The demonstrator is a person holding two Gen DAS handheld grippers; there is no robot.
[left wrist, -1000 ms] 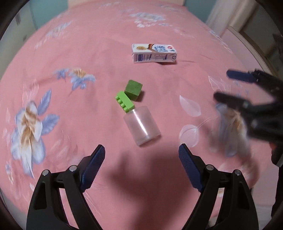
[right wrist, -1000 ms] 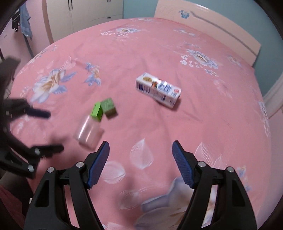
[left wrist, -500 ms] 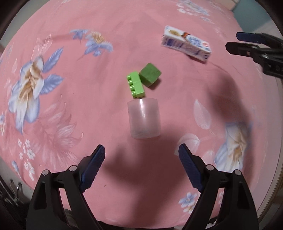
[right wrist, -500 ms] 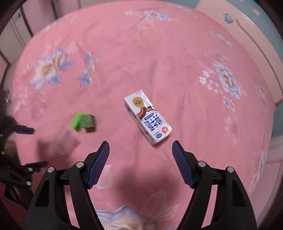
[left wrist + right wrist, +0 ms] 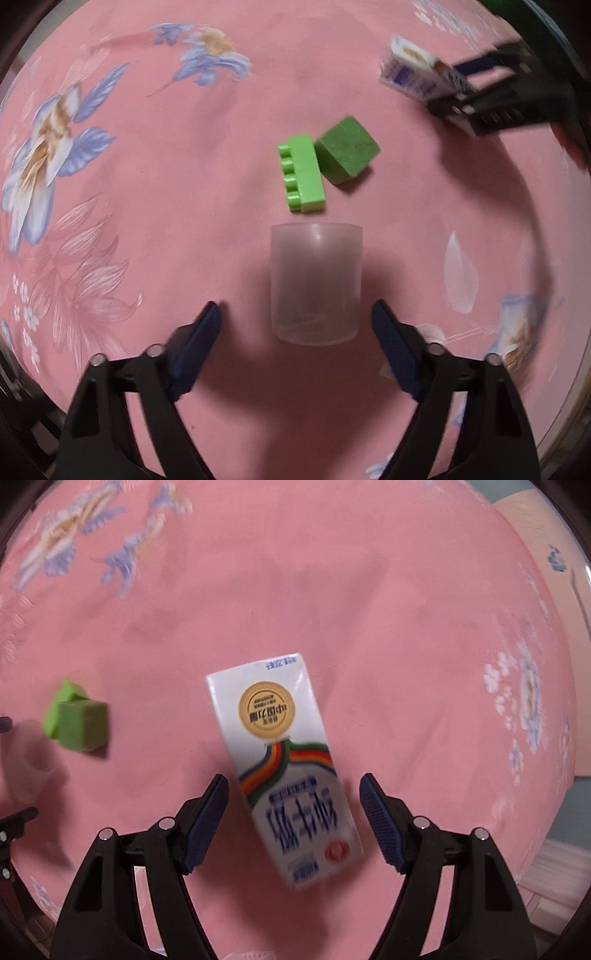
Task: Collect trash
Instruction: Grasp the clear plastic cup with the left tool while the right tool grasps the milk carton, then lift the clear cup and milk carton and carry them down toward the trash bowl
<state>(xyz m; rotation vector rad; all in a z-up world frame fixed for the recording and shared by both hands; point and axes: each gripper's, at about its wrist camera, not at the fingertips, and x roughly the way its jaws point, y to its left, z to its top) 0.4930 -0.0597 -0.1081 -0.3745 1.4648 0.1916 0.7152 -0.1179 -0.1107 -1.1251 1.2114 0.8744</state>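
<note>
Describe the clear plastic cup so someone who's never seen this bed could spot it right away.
On the pink floral bedspread, find the two green blocks. The plastic cup lies on its side just beside the light green studded brick, between the left gripper fingers. It's the only see-through item there.

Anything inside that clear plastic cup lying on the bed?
The translucent plastic cup looks empty; only pink floral bedsheet shows through its frosted wall. The cloudy base hides fine detail.

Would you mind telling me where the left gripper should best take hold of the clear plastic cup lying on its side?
Grip the clear plastic cup across its curved wall near mid-length, coming straight down from above. It lies on the bedspread with its axis running away between the left gripper pads, whose jaws are closing but not yet touching.
</note>
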